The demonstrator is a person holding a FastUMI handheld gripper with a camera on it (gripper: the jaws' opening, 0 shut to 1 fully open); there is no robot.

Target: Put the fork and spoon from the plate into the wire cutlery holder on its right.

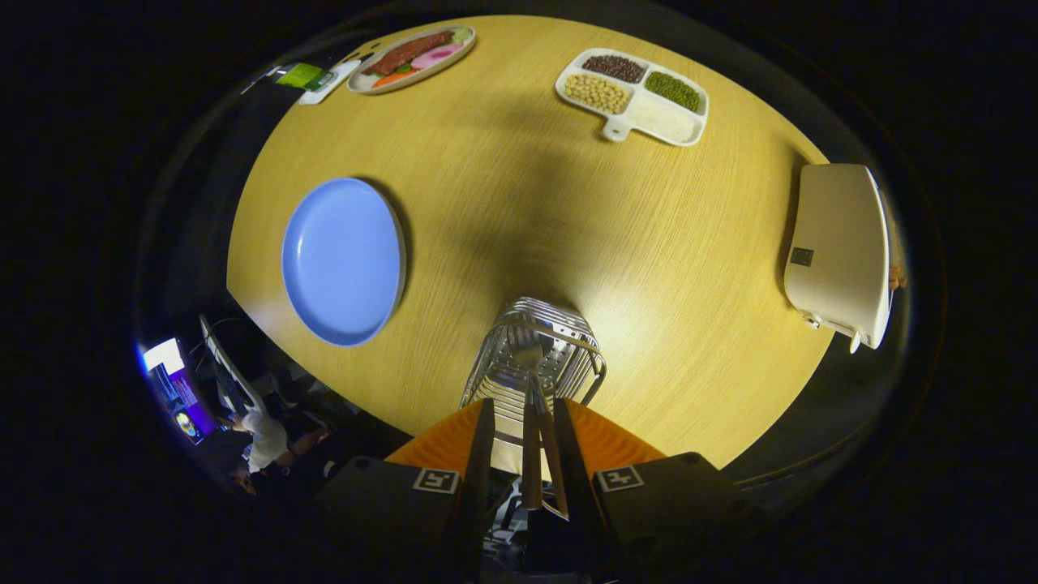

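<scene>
The wire cutlery holder (531, 357) stands on the wooden table just ahead of my fingers. Two wooden-handled utensils (531, 454) stand head-down in it, and their handles rise into the gap between my fingers; a spoon-like head (527, 354) shows inside the wires. My gripper (525, 454) hovers right over the holder, its fingers a little apart. A gap shows between the left finger (483, 454) and the nearer handle; the other handle lies close against the right finger (572, 454). The blue plate (345, 259) lies left of the holder with nothing on it.
Beyond the holder sits a white divided tray of beans and grains (632, 96). A plate of food (412, 57) lies at the far left. A white appliance (839, 251) stands at the right edge. A person (263, 438) sits below the table's near-left edge.
</scene>
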